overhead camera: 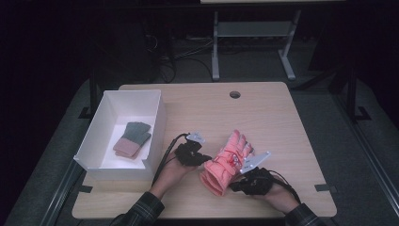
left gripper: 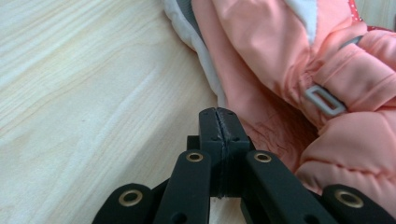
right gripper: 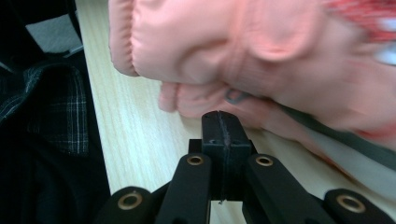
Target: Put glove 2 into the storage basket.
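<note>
In the high view a padded pink glove [overhead camera: 227, 162] lies on the wooden table [overhead camera: 277, 122], near the front edge, its fingers pointing away from the person and its cuff toward them. The left gripper [overhead camera: 203, 159] sits just beside the glove's left flank near the cuff, and the right gripper [overhead camera: 235, 187] sits at the glove's right side by the cuff opening. Both forearms come in from the bottom, in plaid sleeves, the hands wrapped around the gripper bodies and angled inward toward the glove. To the left stands a white box [overhead camera: 157, 123] holding a grey and pink knitted glove [overhead camera: 132, 139], well apart from the pink glove

In the left gripper view the left gripper [left gripper: 219, 112] has its jaws pressed together with nothing between them, the tips low over the table, just beside the glove's [left gripper: 289, 70] pink shell. This view brings out what the high one leaves small: a white lining at the cuff, a grey strap buckle [left gripper: 325, 100] and the puffy quilting

In the right gripper view the right gripper [right gripper: 220, 115] also has its jaws closed on each other, empty, tips just under the glove's [right gripper: 233, 51] bulging edge. The glove is blurred here. At the left a plaid sleeve [right gripper: 51, 107] shows beyond the table edge
</note>
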Motion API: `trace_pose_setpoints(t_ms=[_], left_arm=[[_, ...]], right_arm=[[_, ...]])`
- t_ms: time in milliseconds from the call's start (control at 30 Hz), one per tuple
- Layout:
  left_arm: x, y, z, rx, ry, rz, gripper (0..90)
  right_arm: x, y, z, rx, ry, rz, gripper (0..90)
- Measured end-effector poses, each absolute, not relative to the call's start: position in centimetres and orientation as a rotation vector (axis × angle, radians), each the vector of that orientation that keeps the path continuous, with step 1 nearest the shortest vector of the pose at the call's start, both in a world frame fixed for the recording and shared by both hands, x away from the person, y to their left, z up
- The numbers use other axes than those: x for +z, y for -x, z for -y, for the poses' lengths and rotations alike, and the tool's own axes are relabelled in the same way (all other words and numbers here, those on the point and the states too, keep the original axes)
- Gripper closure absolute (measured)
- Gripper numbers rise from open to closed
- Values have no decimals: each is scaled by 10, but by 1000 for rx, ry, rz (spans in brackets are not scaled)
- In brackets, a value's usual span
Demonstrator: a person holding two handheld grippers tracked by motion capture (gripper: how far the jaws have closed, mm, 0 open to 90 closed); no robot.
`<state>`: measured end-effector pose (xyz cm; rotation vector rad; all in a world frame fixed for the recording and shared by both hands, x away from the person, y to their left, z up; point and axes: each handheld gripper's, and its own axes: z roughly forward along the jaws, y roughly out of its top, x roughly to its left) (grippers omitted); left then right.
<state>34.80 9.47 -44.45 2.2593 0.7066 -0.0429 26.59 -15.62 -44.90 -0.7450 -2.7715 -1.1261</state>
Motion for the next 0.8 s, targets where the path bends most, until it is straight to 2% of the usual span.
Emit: trace_pose_setpoints(t_ms=[233,467,800], left_arm=[[-443,-348,-99,-32,-2276,-709,897],[-442,-348,-99,-35,-2269,-712,897],[-444,-347,-97,-48,-2293,-691,897]], right_arm=[[-423,-271,191,-1244,878,2771,900],[-407,-293,194,-1355,935,2781,900],[-427,-307,178,-1236,979,2844,900]])
